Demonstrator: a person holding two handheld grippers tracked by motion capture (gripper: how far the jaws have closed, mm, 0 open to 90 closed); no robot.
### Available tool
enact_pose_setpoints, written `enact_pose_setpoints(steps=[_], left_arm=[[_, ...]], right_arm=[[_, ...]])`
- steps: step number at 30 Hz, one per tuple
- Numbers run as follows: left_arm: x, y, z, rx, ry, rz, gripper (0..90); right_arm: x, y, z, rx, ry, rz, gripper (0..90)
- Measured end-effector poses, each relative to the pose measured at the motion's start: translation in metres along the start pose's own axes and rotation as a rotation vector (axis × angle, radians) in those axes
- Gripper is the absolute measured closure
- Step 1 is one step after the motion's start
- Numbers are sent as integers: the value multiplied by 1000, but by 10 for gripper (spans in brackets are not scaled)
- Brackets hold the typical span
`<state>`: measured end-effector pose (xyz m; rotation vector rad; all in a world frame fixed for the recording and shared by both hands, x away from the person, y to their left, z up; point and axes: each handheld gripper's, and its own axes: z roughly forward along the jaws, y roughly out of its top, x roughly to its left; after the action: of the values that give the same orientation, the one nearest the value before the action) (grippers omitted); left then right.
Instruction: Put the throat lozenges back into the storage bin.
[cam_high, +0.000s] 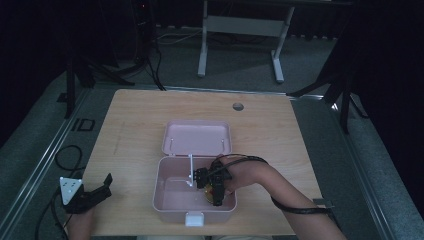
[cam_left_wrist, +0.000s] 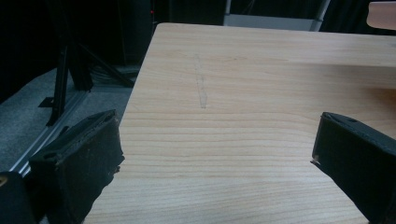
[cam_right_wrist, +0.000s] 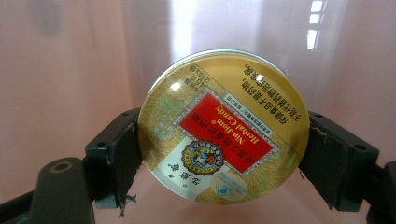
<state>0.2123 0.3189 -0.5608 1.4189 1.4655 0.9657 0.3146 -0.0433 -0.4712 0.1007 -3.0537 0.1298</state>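
Right gripper (cam_right_wrist: 224, 149) clamps candy tin (cam_right_wrist: 223, 126); high view shows pink box (cam_high: 165, 200).

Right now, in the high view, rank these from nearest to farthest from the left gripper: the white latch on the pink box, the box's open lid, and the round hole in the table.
From the left gripper, bottom left:
1. White latch, on the box's front edge.
2. Open lid, lying behind the box.
3. Round hole, near the table's far edge.

A wooden table (cam_high: 135, 115) stands on grey carpet (cam_high: 350, 155). A small round hole (cam_high: 238, 106) sits near its 12 o'clock edge. Beyond it, a white desk frame (cam_high: 240, 30) stands. Black cables (cam_high: 67, 155) coil at 9 o'clock.
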Motion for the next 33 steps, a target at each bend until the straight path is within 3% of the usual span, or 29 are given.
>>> enact_pose_setpoints(steps=[3,6,18,22,23,26,33], left_arm=[[0,0,0,0,-1,-1,19],[0,0,0,0,-1,-1,19],[0,0,1,5,-2,1,19],[0,0,0,3,-3,0,19],[0,0,0,2,-4,1,19],[0,0,0,3,-2,3,19],[0,0,0,3,0,1,19]], right_arm=[[0,1,7,12,3,4,199],[-3,1,10,8,22,49,199],[2,4,20,71,12,23,188],[3,5,18,73,29,31,148],[3,4,18,79,40,14,126],[7,3,11,51,12,-4,137],[13,-5,-22,-70,-72,-22,134]])
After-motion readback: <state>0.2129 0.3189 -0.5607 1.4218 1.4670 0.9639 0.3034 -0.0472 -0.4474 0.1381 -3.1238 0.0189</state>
